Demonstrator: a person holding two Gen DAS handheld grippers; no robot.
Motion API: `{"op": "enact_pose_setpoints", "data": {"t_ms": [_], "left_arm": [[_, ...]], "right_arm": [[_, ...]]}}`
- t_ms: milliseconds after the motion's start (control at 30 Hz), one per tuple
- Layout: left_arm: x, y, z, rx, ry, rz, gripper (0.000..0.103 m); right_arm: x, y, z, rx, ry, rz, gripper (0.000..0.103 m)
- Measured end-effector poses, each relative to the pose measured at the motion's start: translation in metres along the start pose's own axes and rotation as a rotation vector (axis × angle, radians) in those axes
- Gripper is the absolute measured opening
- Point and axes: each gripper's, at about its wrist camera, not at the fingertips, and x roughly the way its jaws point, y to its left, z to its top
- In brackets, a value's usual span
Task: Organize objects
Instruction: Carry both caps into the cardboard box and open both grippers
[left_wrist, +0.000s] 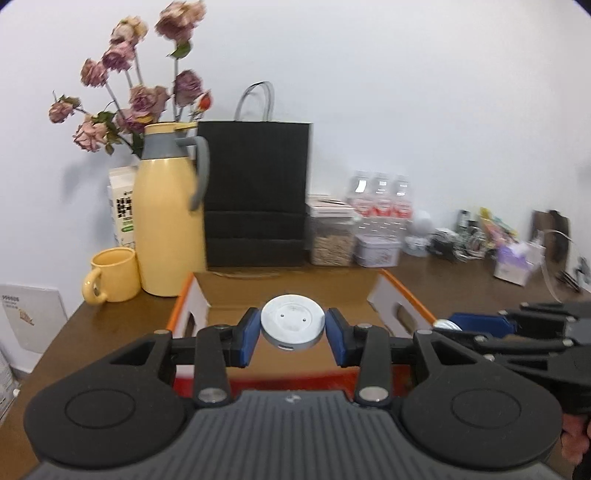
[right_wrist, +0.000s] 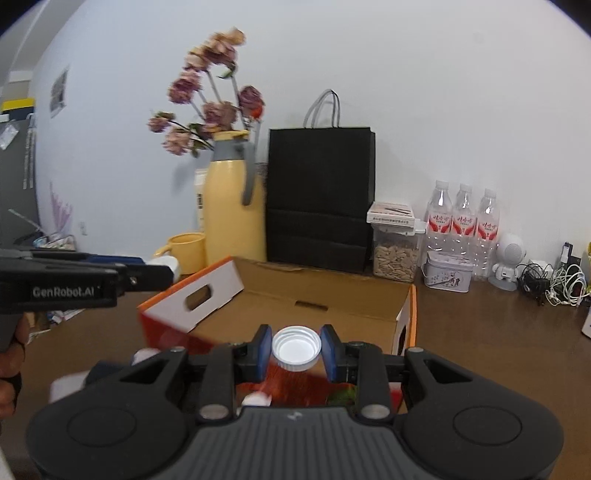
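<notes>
While both grippers hung over the box (left_wrist: 384, 291), the left gripper (left_wrist: 292, 332) pinched a white disc (left_wrist: 292, 321) and the right gripper (right_wrist: 296, 350) pinched a cap (right_wrist: 296, 349). Each grip was only on round edges, so a jolt could let either slip and fall outside.

Both views evenly lit, bright and diffuse, no glare on the white wall (left_wrist: 406, 74). Soft shadow of the dried flowers (left_wrist: 140, 85) falls on the wall left of them. Motion blur smears the yellow jug (left_wrist: 166, 218) and the water bottles (left_wrist: 380, 199) right of it in the left wrist view. Strong fisheye bending, dark vignette at the corners.
</notes>
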Motion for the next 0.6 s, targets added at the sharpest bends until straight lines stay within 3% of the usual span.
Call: {"op": "enact_pose_setpoints", "data": {"t_ms": [233, 400, 533, 567, 600], "left_arm": [[0.087, 0.023, 0.030, -0.026, 0.136, 0.083, 0.039], [0.137, 0.033, 0.023, -0.048, 0.267, 0.102, 0.039], [0.153, 0.033, 0.016, -0.036, 0.313, 0.098, 0.040], [0.155, 0.033, 0.014, -0.032, 0.320, 0.097, 0.047], [0.157, 0.032, 0.013, -0.026, 0.323, 0.095, 0.063]], "right_arm": [[0.086, -0.020, 0.019, 0.026, 0.144, -0.057, 0.028], [0.130, -0.029, 0.012, 0.030, 0.258, -0.093, 0.028], [0.145, -0.033, 0.004, 0.036, 0.302, -0.101, 0.028], [0.148, -0.034, 0.003, 0.037, 0.307, -0.105, 0.028], [0.149, -0.034, 0.001, 0.034, 0.311, -0.105, 0.030]]}}
